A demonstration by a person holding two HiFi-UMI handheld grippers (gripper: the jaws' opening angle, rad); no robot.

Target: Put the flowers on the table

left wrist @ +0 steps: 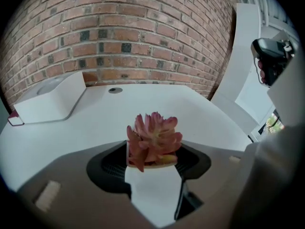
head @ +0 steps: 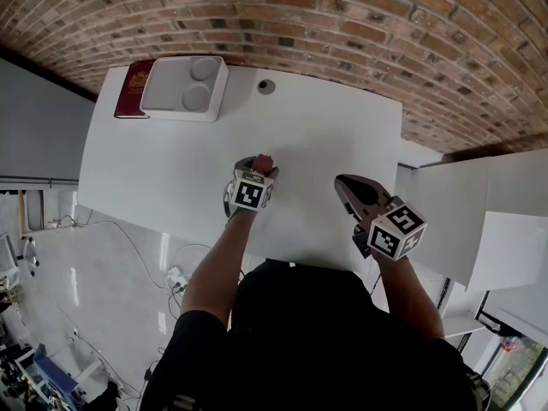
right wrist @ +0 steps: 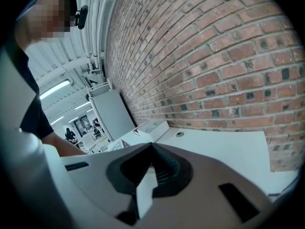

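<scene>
A pink succulent flower (left wrist: 153,138) in a small white pot (left wrist: 153,190) sits between the jaws of my left gripper (left wrist: 155,155), which is shut on the pot. In the head view this gripper (head: 251,176) is low over the middle of the white table (head: 171,169), and the flower (head: 263,162) shows as a red tuft at its tip. Whether the pot touches the tabletop I cannot tell. My right gripper (head: 353,193) hovers near the table's right front corner; in the right gripper view its jaws (right wrist: 151,149) meet at the tips with nothing in them.
A white moulded box (head: 185,88) with two round recesses stands at the table's far left, with a dark red book (head: 134,89) beside it. A round cable hole (head: 266,86) lies near the brick wall (head: 342,32). A white cabinet (head: 479,212) stands to the right.
</scene>
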